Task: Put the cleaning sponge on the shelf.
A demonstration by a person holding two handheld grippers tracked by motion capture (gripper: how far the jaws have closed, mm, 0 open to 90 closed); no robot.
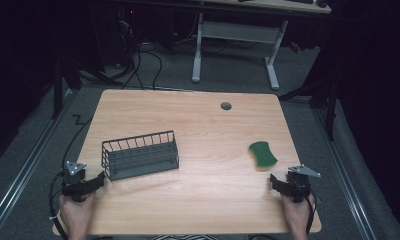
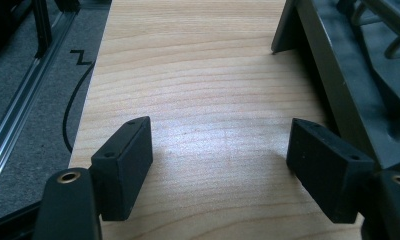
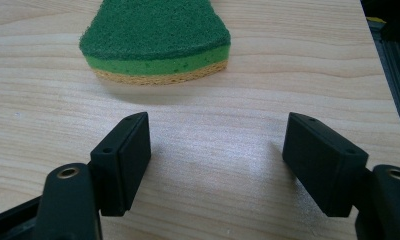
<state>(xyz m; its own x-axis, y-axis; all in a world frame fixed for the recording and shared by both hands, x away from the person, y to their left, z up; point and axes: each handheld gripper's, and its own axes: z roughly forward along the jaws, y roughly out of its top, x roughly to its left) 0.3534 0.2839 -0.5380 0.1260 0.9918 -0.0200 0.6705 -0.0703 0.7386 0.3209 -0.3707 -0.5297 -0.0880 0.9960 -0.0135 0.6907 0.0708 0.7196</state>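
Jaws on both grippers are standing wide apart and holding nothing.

High view: the left gripper (image 1: 90,184) is resting at the near left of the table (image 1: 198,125), its tips just beside the near left corner of the basket (image 1: 140,155). The right gripper (image 1: 283,186) is sitting well to the right of the basket, just short of the sponge (image 1: 262,154). The sponge is lying flat on the bare wood, right of the basket and well apart from it. Judged from this layout, nothing is done yet: the likely work is moving the sponge into the basket, so the grasp, the carry and the release are all remaining.

Left gripper view: the left gripper (image 2: 223,162) is pointing along the table with open wood between its jaws. The basket (image 2: 358,65) is showing as a dark wire frame with a solid base at the right, its wall close by the right jaw.

Right gripper view: the right gripper (image 3: 220,165) is facing the sponge (image 3: 155,37), which is lying just ahead of the jaws and slightly left of their centre line, not touching them. The sponge is showing a dark green scouring top, a lighter green middle layer and a thin yellow base, with a curved, waisted outline. It is likely compressing easily under a grip.
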